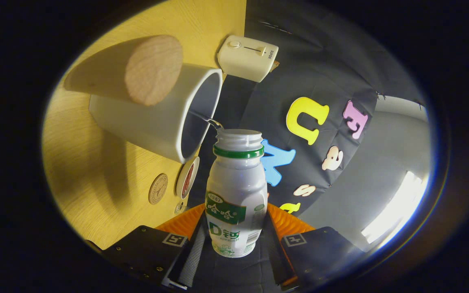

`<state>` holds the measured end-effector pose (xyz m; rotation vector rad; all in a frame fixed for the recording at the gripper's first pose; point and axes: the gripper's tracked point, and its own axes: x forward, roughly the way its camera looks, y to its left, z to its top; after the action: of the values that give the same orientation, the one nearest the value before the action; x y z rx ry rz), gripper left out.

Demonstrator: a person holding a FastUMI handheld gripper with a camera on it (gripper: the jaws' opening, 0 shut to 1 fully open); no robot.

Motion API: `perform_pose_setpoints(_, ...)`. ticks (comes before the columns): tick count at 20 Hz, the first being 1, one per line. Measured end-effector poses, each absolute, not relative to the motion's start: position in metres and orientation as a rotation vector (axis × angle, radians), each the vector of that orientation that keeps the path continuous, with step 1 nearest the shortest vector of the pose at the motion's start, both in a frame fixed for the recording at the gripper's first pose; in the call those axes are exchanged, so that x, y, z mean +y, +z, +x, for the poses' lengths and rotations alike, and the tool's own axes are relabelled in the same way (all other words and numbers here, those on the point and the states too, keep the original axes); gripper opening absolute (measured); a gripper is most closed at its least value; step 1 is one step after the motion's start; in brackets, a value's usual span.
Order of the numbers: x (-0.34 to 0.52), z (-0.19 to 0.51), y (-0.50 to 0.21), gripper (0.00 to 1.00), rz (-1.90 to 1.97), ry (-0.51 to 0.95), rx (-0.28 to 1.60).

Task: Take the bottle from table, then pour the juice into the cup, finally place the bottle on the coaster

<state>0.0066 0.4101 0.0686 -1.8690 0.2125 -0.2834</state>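
I see the hand-held gripper [236,232] holding the bottle [236,195] between its two fingers [185,221]. Both fingers press on the sides of the bottle, down near its bottom, so it is squeezed tight.

The bottle is small and white, made of plastic. It has a green ring under its neck and a green label on the front. The cap is off, and I can see the screw ridges around the open mouth. The whole view is turned on its side, so the bottle is tipped over.

The bottle's mouth is right at the rim of the cup [157,118]. The cup is white and wide, with a dark inside. A thin stream of juice [208,119] runs from the bottle's mouth over the rim and into the cup.

The cup stands on the yellow wood tabletop [92,179]. A round wooden handle [136,71] sticks out from the cup's side toward me. Near the cup on the tabletop lies a small round coaster [158,188], and just beside it is a small white dish [187,178] with something red in it. Beyond the cup sits a cream toaster [247,57].
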Motion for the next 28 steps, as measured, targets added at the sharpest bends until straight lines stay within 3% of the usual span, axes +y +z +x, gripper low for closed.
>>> perform_pose_setpoints(28, 0.418, 0.0037, 0.0728, 0.71, -2.019, -0.326, 0.161)
